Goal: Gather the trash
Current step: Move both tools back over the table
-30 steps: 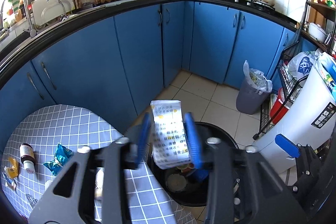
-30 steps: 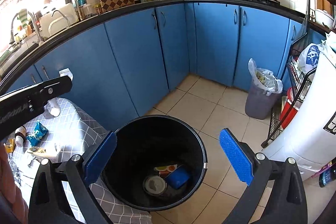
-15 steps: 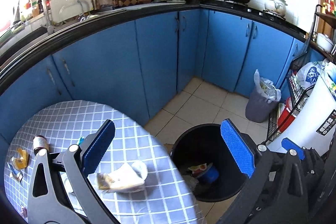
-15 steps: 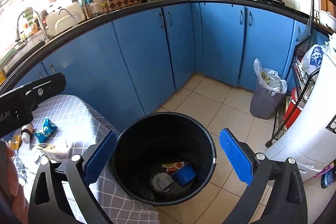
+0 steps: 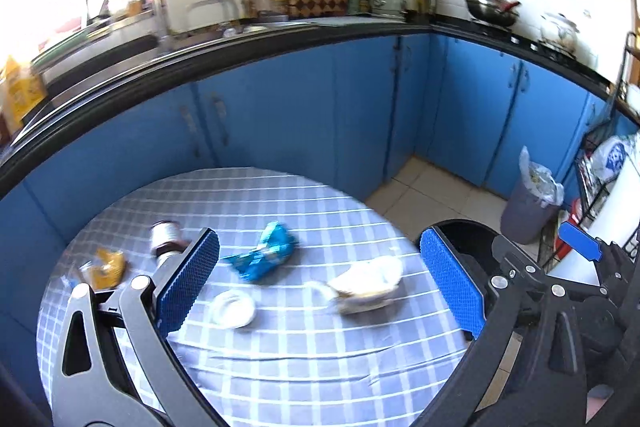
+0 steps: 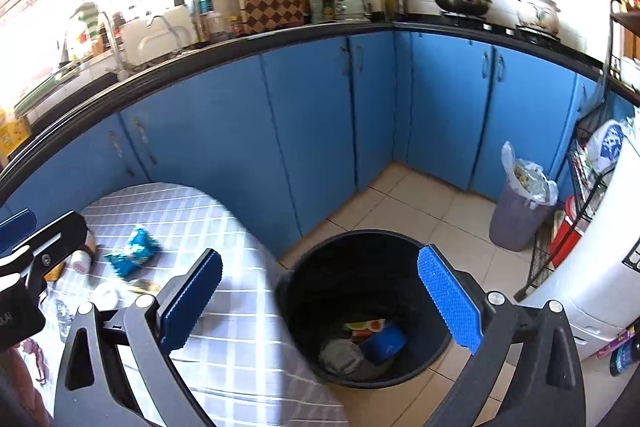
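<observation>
Trash, several loose pieces, lies scattered on the round checked tablecloth, all within reach of the left gripper. Blue snack wrapper, near the middle: crumpled foil or film, judged very light, soft and slippery; best pinched across a raised fold, not the flat face. Crumpled pale wrapper, to its right and nearest the table edge: paper or thin plastic with something yellowish inside, judged light and yielding; take it across the bunched middle. Small white round lid or cup, nearer the camera and left of centre: low and flat, likely stiff but hard to get under; grip by the rim. Small brown bottle with white cap, on its side at far left, partly behind the left finger: rigid, smooth, apt to roll; close across the body. Yellow scrap, far left: blurred, kind uncertain. Left gripper hangs above the table, jaws spread wide, nothing between the pads. Right gripper, also wide and empty, hangs between the table edge and the black bin, which stands on the tiled floor just right of the table and already holds a few discarded items. Blue cabinets run behind; a grey bag-lined bin stands well apart at far right.
</observation>
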Motion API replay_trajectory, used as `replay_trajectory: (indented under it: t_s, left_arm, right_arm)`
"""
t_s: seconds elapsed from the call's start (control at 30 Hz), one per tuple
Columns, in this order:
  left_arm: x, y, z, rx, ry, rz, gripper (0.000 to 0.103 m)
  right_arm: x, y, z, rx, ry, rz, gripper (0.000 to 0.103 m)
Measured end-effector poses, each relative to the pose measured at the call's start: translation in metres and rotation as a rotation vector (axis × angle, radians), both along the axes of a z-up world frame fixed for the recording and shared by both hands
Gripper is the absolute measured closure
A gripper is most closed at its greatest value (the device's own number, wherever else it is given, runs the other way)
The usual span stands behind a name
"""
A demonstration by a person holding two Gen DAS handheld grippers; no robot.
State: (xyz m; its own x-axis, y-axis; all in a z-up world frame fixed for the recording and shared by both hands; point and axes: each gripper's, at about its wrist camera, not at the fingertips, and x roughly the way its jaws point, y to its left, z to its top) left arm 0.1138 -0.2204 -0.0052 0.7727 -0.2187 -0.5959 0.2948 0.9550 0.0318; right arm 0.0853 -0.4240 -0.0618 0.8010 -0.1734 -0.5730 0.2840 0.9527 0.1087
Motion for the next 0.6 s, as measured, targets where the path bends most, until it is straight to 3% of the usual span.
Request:
replay_trajectory:
  t_s: [0.33, 0.6]
  left_arm:
    - [0.003, 0.102, 0.008, -0.048, 0.000, 0.150, 0.004]
    - [0.014, 0.185, -0.003, -0.075, 0.029, 0.284, 0.004]
  right_arm:
    - [0.018, 0.085, 0.014, -0.057, -0.005, 0.114, 0.007]
    - [0.047, 0.153, 0.009, -0.078, 0.028, 0.238, 0.007]
